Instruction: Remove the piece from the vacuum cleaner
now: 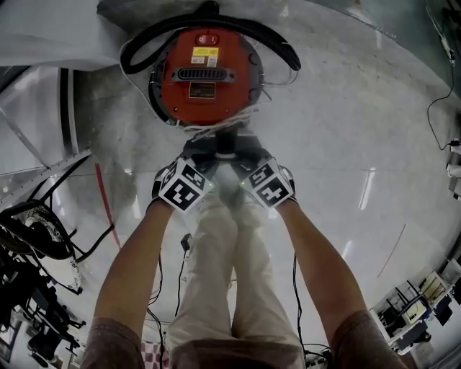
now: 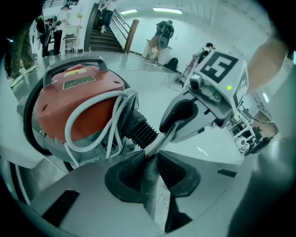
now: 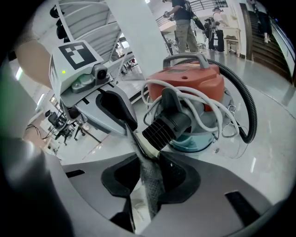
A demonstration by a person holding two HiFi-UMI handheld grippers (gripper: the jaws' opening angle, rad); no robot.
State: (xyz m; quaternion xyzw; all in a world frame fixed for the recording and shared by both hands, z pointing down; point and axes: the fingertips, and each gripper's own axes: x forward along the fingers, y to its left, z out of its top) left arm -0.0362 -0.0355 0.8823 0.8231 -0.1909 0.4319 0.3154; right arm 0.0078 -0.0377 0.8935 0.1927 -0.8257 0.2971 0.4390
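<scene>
A red vacuum cleaner (image 1: 205, 76) stands on the pale floor, right in front of both grippers. A black ribbed port (image 2: 141, 129) sticks out of its near side, under loops of white cord (image 2: 92, 106). From that port comes a thin flat grey piece (image 2: 150, 185), held edge-on. My left gripper (image 2: 150, 155) is shut on the piece, its dark pads pressed to both faces. My right gripper (image 3: 148, 159) is shut on the same piece (image 3: 149, 180), just beside the port (image 3: 169, 127). In the head view the left gripper (image 1: 205, 148) and the right gripper (image 1: 241, 148) stand side by side, almost touching.
A black hose (image 1: 209, 18) arcs round the vacuum's far side. Black equipment and cables (image 1: 36, 238) crowd the floor at the left, and more gear (image 1: 418, 303) sits at the lower right. People (image 3: 185, 23) stand near stairs in the background. The person's legs (image 1: 230, 274) are below the grippers.
</scene>
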